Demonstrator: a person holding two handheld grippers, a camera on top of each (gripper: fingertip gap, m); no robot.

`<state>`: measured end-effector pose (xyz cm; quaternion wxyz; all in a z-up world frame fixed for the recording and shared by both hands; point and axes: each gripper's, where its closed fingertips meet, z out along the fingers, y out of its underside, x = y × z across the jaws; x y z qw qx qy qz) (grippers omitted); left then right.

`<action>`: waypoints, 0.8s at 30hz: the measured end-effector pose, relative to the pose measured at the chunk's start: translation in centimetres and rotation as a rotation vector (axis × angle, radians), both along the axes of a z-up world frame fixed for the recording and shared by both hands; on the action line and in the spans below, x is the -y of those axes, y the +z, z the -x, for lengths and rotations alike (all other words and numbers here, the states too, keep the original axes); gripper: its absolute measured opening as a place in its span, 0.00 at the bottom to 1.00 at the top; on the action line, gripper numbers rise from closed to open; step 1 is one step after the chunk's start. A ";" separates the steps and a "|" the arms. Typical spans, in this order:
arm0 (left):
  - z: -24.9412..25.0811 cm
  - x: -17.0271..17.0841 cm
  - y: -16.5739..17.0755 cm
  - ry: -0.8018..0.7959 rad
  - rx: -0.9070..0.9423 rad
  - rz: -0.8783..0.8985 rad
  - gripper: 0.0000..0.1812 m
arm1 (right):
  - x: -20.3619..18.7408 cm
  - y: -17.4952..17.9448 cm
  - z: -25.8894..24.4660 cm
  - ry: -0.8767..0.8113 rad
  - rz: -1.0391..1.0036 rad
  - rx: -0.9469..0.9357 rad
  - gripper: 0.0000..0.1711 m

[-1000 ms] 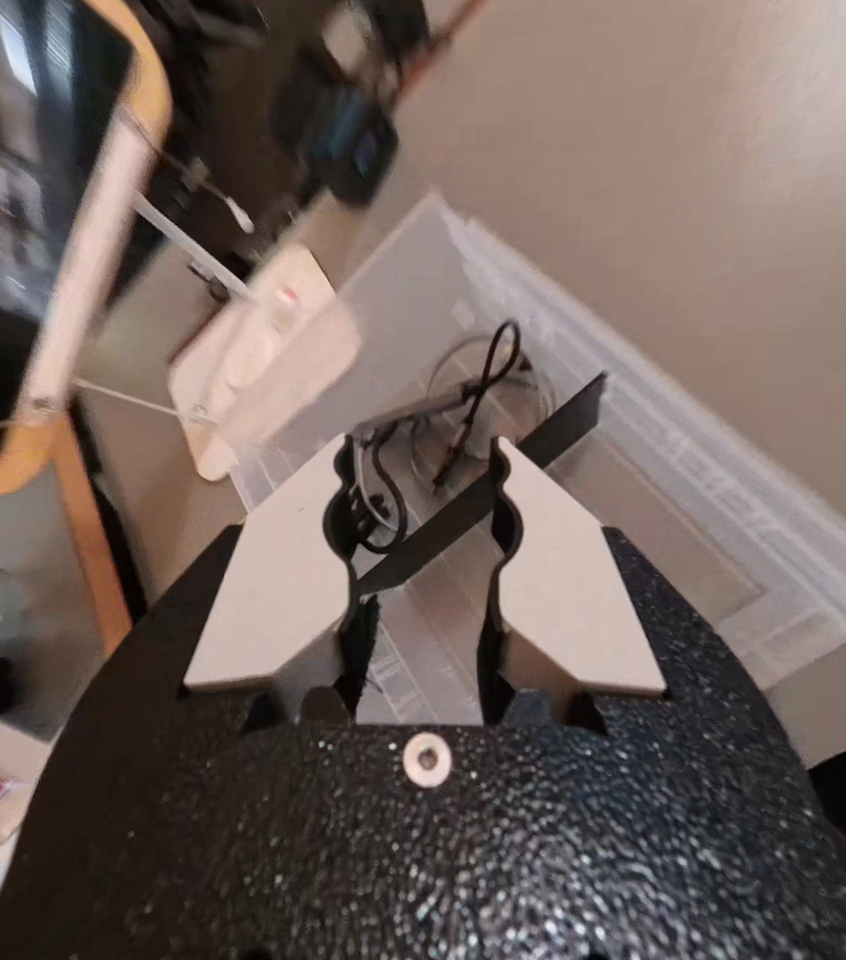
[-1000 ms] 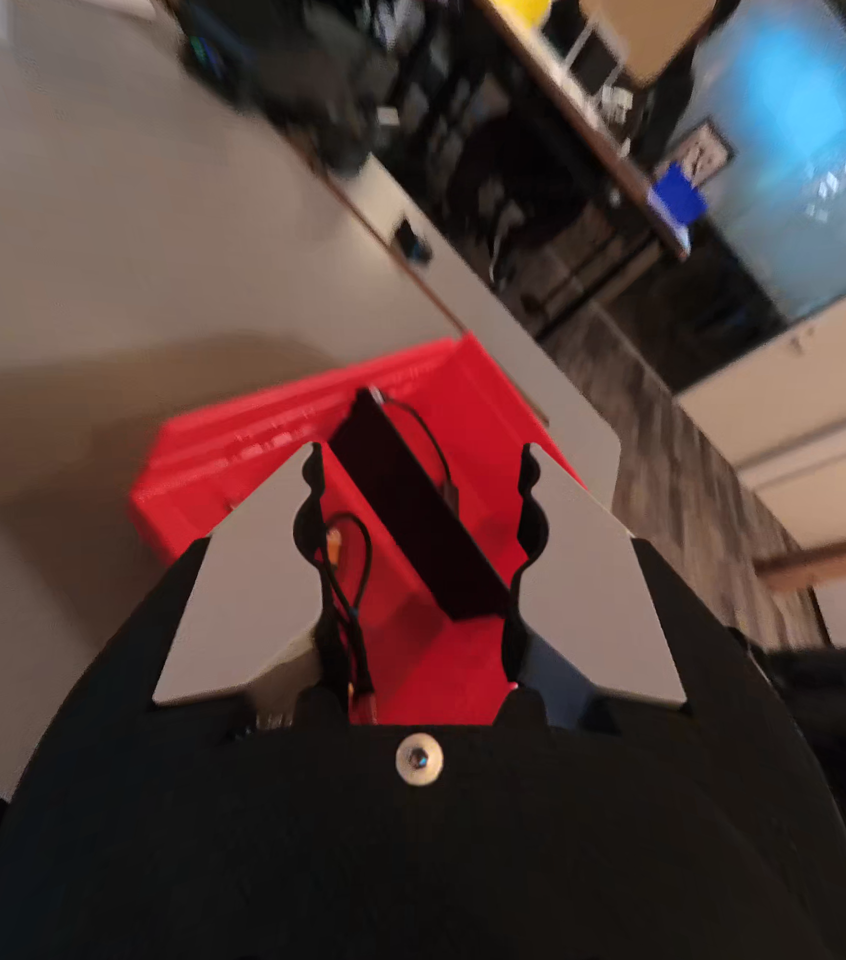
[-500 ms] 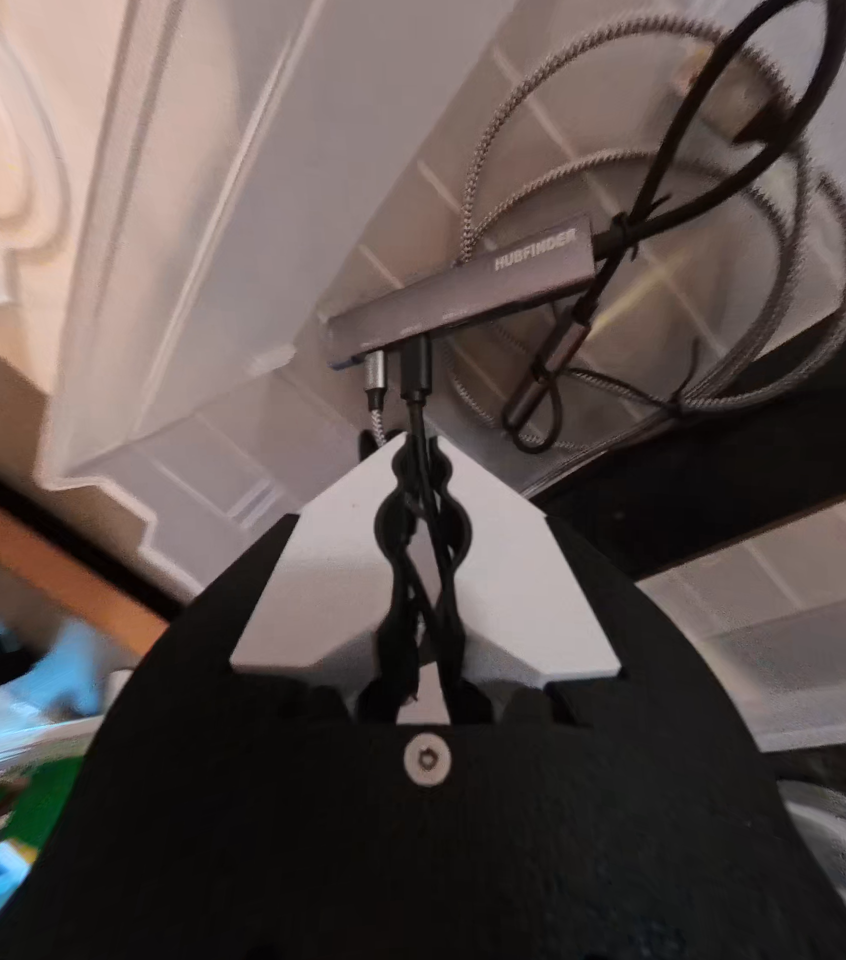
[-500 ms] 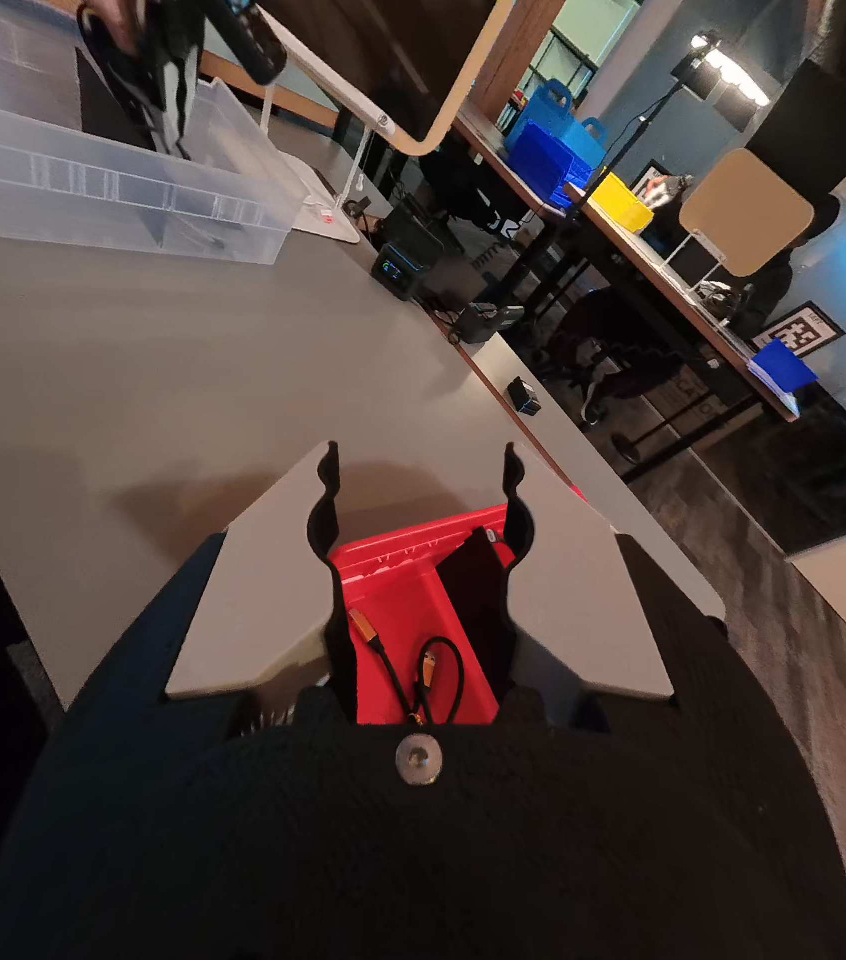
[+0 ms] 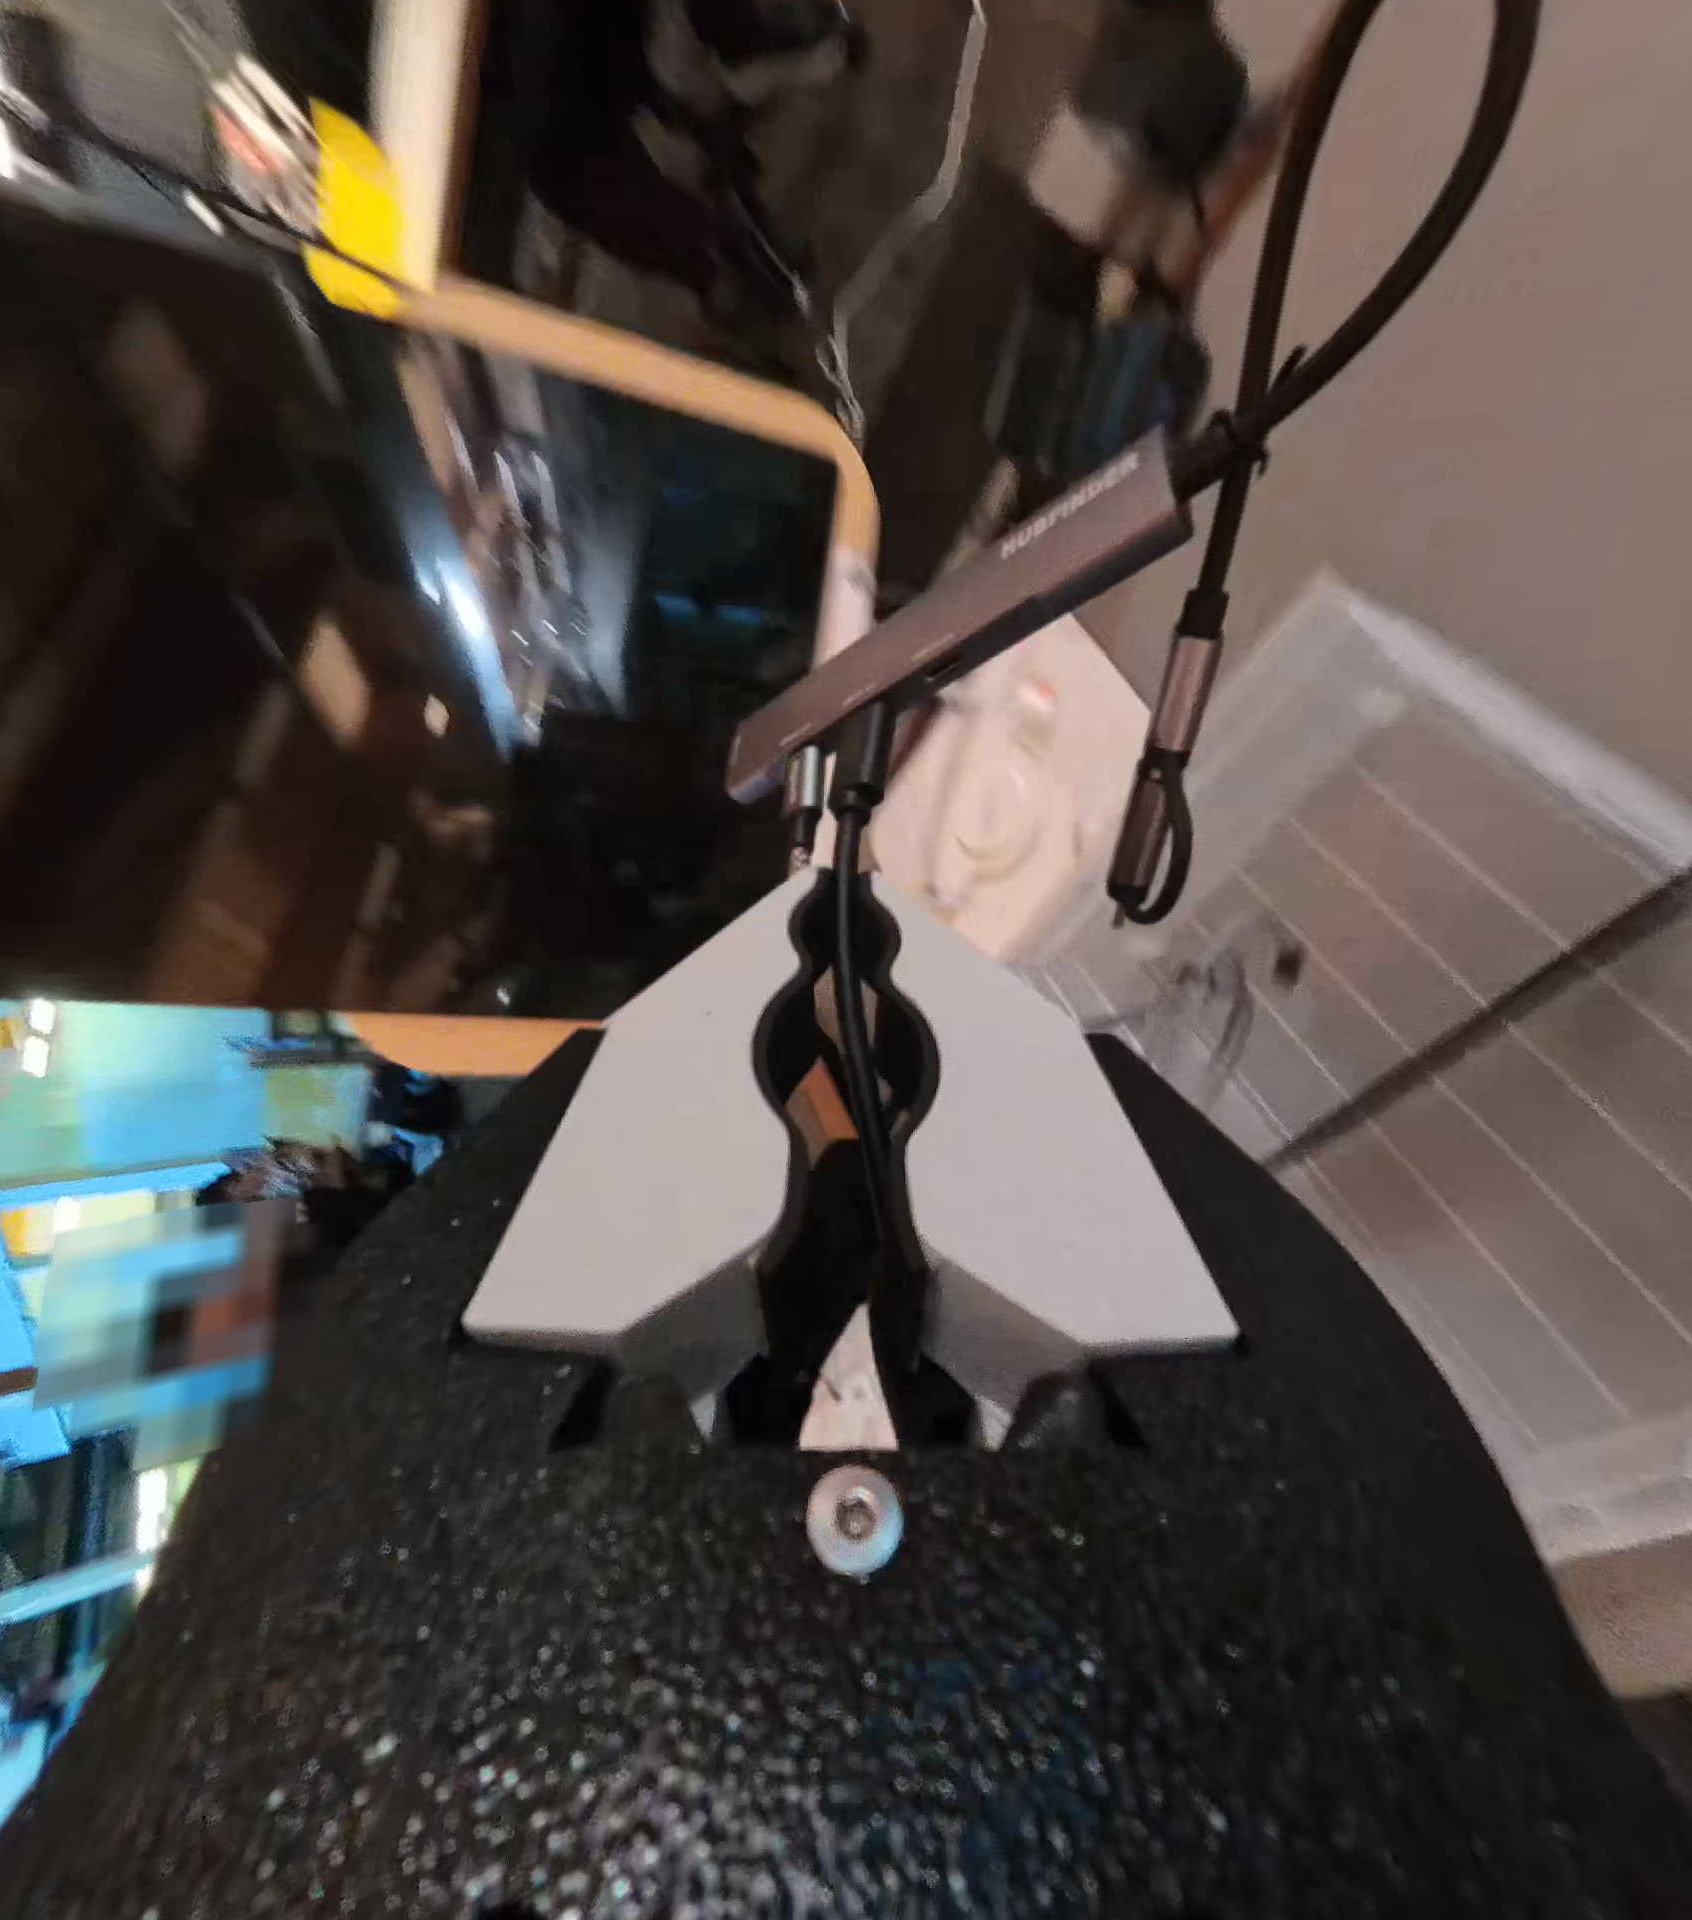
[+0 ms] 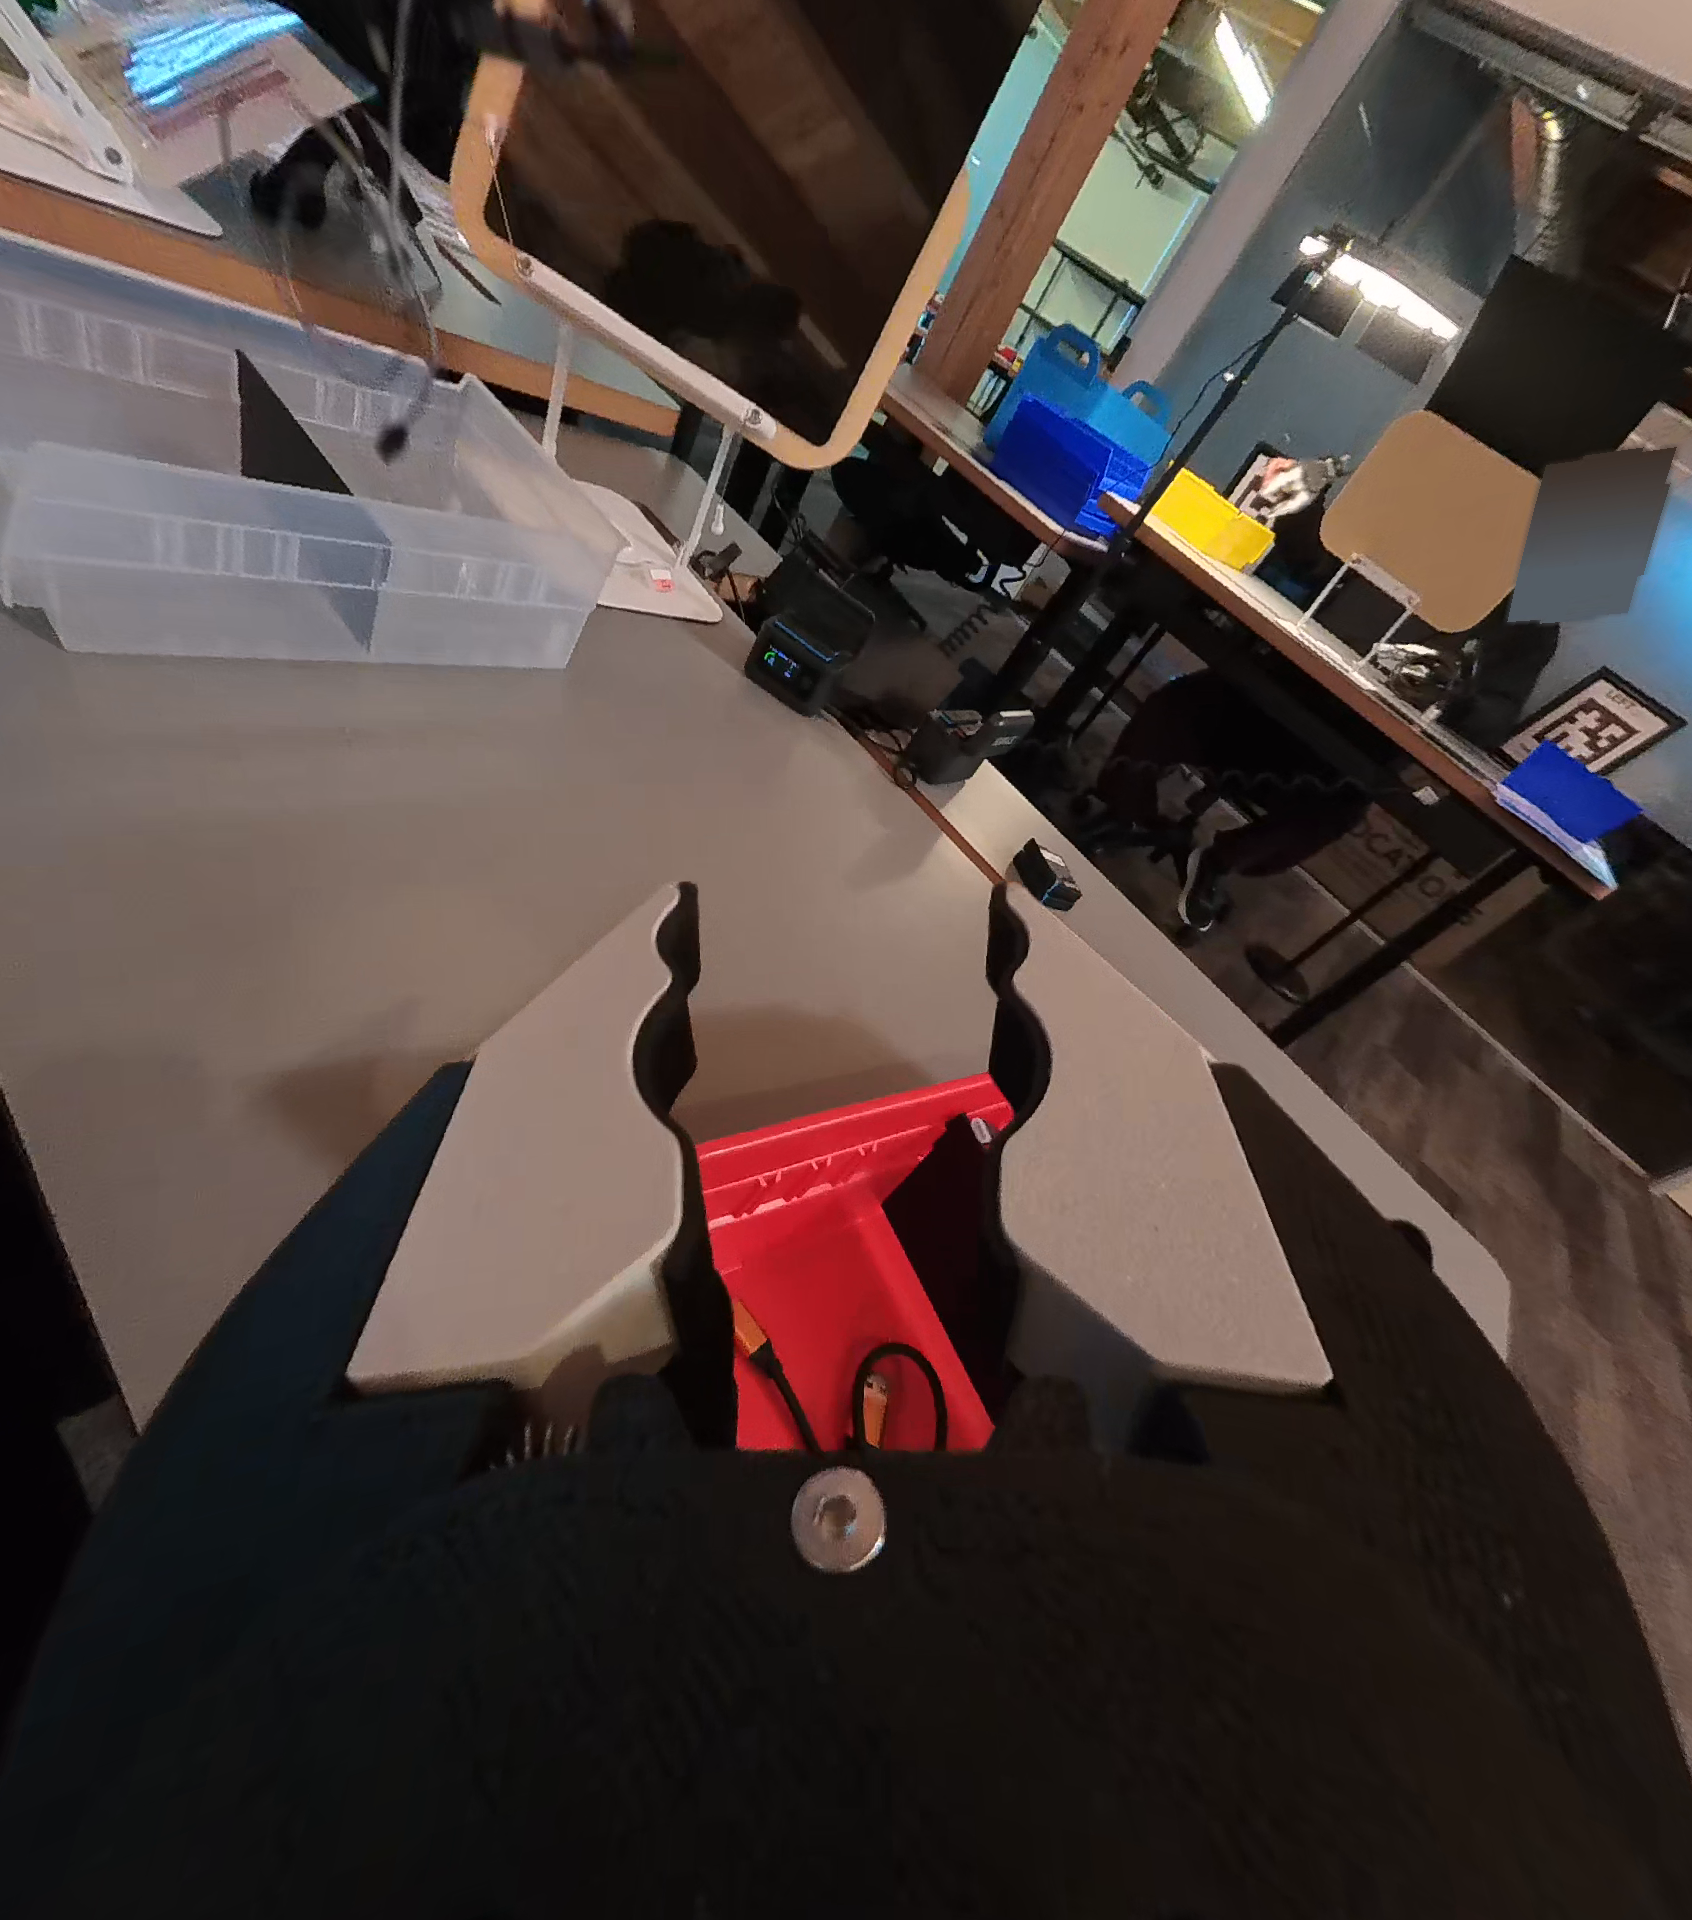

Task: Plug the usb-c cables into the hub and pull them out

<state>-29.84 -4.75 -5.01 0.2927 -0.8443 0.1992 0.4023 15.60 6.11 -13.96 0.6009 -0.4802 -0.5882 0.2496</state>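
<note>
Stood in a dim workshop: grey tabletop [image 6: 322, 831] in front, wooden post [image 6: 1039, 197] behind, long benches [image 6: 1341, 634] at right, dark patterned floor [image 6: 1600, 1195], lamp [image 6: 1361, 275] glowing.

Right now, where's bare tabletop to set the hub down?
Free: the grey tabletop between the clear plastic bin and the red plastic bin, ahead of the open right hand-held gripper. Crowded: the red bin holds orange-tipped black cables; small black devices line the table's far edge.

right gripper [image 6: 840, 935] gapes above red bin [image 6: 852, 1262].
</note>
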 end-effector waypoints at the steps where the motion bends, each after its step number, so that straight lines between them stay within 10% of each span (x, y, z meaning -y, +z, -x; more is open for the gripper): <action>1: -1.2 -0.6 2.3 -0.037 -0.027 -0.045 0.00 | 0.0 0.1 0.0 0.001 -0.001 -0.007 0.32; 7: -7.7 -4.2 12.6 -0.177 -0.131 -0.217 0.01 | 0.3 0.9 -0.2 0.022 0.030 -0.065 0.29; 11: -14.0 -6.9 13.8 -0.296 -0.132 -0.287 0.01 | 0.0 2.2 -0.6 0.050 0.133 -0.177 0.25; 24: -24.1 -11.2 -8.0 -0.493 -0.124 -0.553 0.00 | 0.6 -0.4 4.3 0.099 0.350 -0.177 0.23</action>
